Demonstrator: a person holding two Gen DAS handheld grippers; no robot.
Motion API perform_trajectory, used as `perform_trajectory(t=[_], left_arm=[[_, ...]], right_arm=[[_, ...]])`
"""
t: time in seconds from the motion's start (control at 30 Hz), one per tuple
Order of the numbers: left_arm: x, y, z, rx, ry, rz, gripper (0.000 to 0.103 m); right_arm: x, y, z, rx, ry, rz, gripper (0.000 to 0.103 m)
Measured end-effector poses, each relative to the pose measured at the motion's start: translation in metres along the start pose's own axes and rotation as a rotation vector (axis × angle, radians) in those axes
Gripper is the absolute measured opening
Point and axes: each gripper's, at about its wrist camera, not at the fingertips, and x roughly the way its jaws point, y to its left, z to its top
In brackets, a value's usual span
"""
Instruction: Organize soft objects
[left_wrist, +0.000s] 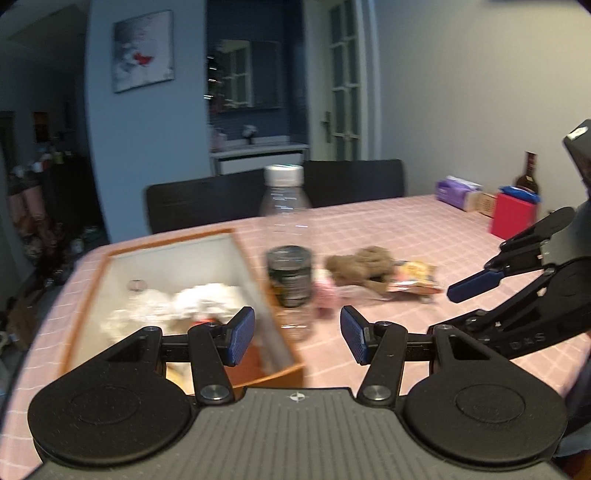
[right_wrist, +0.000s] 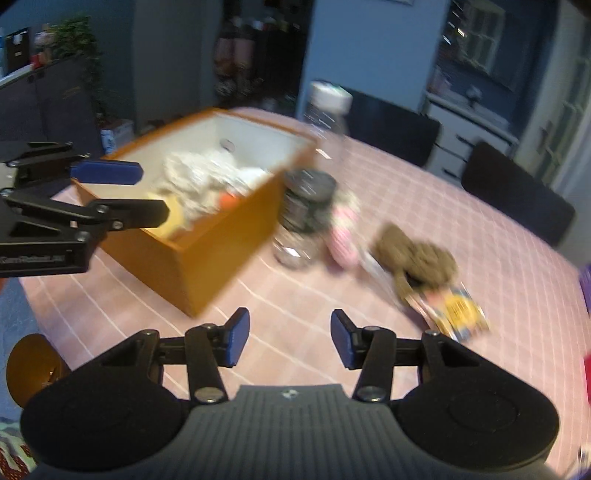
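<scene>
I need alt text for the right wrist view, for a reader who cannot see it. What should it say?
An open right gripper hovers empty over a pink checked tablecloth, facing an orange box with white lining that holds white soft items. Right of the box stand a clear plastic bottle with white cap and a dark-lidded jar; a pink soft item, a brown plush toy and a colourful packet lie beyond. The left gripper hangs by the box.

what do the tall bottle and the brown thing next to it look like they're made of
Tall bottle: clear, glossy plastic by the look; the table shows through it, and the cap is white. Brown thing: soft, matte, fuzzy fabric, probably plush, though blur hides detail.
</scene>
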Motion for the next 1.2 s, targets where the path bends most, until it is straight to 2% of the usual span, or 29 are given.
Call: perform_trajectory(t=[0.27,0.53,0.8,1.03,1.2], left_arm=[[0.041,-0.055,0.009,0.064,0.057,-0.143,0.064],[0.095,-0.078,0.013,0.048,0.142,-0.18,0.064],[0.146,-0.093,0.009,0.052,0.207,-0.164,0.064],[0.178,-0.096,0.014,0.046,0.231,-0.09,0.061],[0.192,-0.097,0.016,0.076,0.23,-0.041,0.061]], right_arm=[[0.014,-0.063,-0.028,0.165,0.101,-0.063,0.053],[0.039,-0.117,-0.044,0.284,0.16,-0.117,0.053],[0.068,-0.17,-0.06,0.452,0.191,-0.142,0.051],[0.088,-0.18,-0.046,0.413,0.2,-0.148,0.05],[0.11,-0.182,-0.033,0.381,0.205,-0.128,0.038]])
